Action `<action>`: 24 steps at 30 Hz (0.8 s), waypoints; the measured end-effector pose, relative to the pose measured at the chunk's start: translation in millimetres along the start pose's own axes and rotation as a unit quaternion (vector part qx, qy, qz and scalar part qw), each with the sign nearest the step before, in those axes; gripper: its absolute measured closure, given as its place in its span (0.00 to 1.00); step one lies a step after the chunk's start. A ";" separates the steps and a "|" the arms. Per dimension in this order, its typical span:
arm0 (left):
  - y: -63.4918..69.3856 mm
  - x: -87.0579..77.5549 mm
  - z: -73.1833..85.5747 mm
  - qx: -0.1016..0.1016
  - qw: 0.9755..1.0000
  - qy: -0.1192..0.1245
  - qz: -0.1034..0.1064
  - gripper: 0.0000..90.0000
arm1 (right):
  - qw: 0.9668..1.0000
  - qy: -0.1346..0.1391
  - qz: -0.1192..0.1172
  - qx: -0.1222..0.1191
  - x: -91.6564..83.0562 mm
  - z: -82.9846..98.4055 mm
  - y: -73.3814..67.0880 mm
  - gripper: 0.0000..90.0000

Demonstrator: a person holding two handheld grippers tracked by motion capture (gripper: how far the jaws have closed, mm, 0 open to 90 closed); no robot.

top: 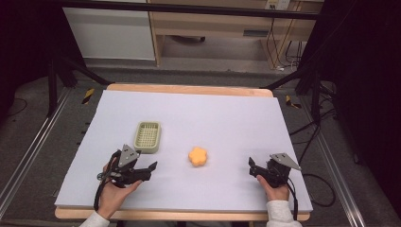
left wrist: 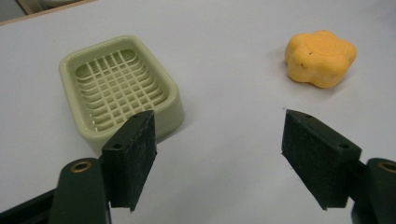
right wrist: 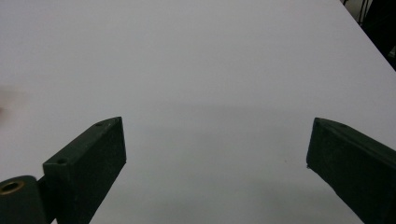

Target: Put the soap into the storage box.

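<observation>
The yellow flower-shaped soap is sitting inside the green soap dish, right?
No. The yellow flower-shaped soap lies on the bare table, apart from the green soap dish, which holds nothing. The high view shows the gap between them.

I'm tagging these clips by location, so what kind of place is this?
Probably a lab or workshop recording station: a wooden table under a plain white sheet, fenced by a dark metal frame, with loose cables on the grey floor and a wooden desk behind.
</observation>
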State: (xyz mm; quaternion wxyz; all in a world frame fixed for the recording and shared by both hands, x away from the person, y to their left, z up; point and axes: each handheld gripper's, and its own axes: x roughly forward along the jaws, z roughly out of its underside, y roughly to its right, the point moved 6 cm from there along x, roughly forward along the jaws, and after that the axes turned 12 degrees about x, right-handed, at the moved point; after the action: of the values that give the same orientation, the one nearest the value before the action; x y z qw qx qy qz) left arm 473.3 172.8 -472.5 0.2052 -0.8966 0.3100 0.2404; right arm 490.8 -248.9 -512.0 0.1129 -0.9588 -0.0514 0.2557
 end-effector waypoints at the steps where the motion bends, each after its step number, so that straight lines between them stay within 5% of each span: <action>1: 0.9 0.6 -1.3 0.001 1.000 0.001 0.001 0.29 | 1.000 -0.001 0.002 0.002 0.0 -0.1 0.1 0.06; 4: 5.1 3.1 -5.9 0.009 1.000 -0.003 0.008 0.28 | 1.000 -0.010 0.000 0.005 0.1 -0.2 0.1 0.06; 7: 8.7 5.1 -12.4 0.018 1.000 -0.002 0.012 0.28 | 1.000 0.010 0.012 -0.017 -0.4 -2.2 -0.2 0.05; 11: 12.7 7.8 -26.0 0.023 1.000 0.007 0.019 0.27 | 1.000 0.019 -0.002 -0.017 -2.1 -4.3 -0.4 0.03; 24: 21.7 29.5 -65.1 0.029 0.999 0.023 0.034 0.27 | 1.000 0.002 -0.009 -0.021 -2.3 -2.2 -1.0 0.03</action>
State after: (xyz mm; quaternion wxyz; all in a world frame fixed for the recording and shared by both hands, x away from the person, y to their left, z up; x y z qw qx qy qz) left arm 499.2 109.9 -441.6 0.2156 -0.8845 0.3518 0.2178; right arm 489.9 -248.8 -508.8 0.0955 -0.9608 -0.0655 0.2517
